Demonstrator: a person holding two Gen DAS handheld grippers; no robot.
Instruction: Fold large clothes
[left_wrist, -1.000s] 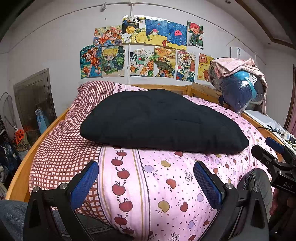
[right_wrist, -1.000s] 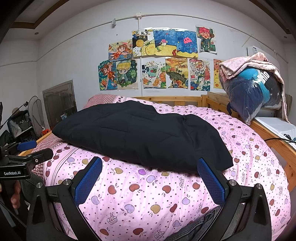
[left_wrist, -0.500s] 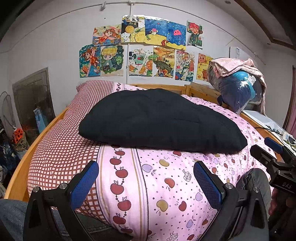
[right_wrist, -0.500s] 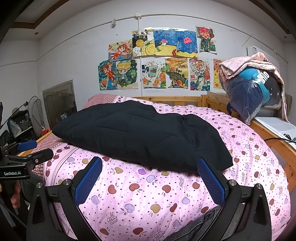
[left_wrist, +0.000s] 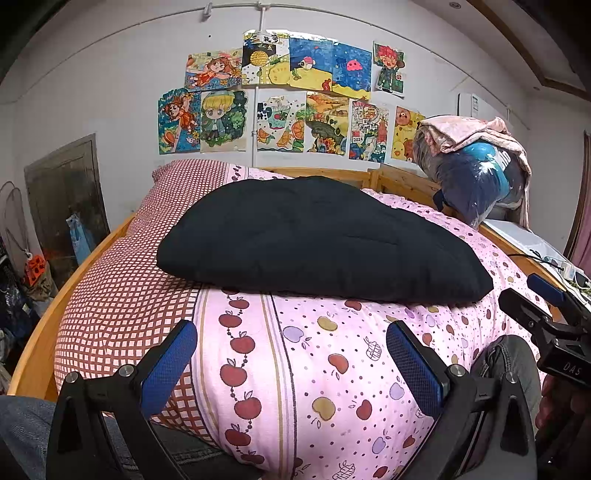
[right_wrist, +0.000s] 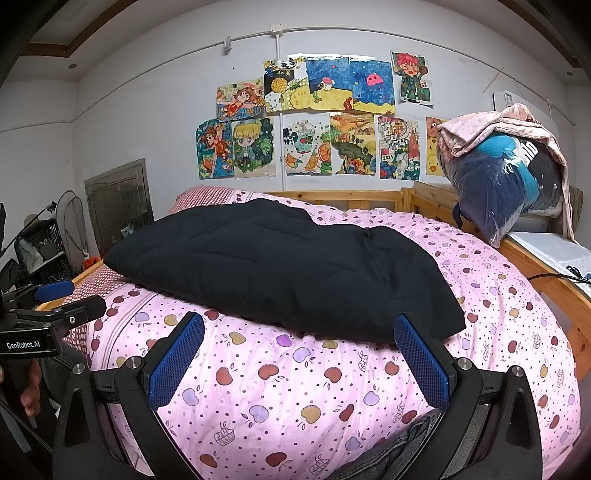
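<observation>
A large black quilted garment (left_wrist: 314, 240) lies in a folded bundle on the pink apple-print quilt (left_wrist: 314, 369) of the bed; it also shows in the right wrist view (right_wrist: 280, 266). My left gripper (left_wrist: 291, 365) is open and empty, held low at the near end of the bed, short of the garment. My right gripper (right_wrist: 299, 358) is open and empty, also at the near end, its blue pads just below the garment's near edge. Each gripper shows in the other's view: the right one (left_wrist: 546, 314), the left one (right_wrist: 51, 302).
The wooden bed frame (right_wrist: 546, 273) runs along both sides. A red checked pillow (left_wrist: 184, 184) lies at the head. A plastic-wrapped bundle under a pink cloth (right_wrist: 506, 173) sits at the right. Drawings (right_wrist: 314, 122) cover the wall. A fan and clutter (right_wrist: 48, 240) stand at the left.
The left wrist view has shifted slightly; the garment and the right gripper have not visibly moved.
</observation>
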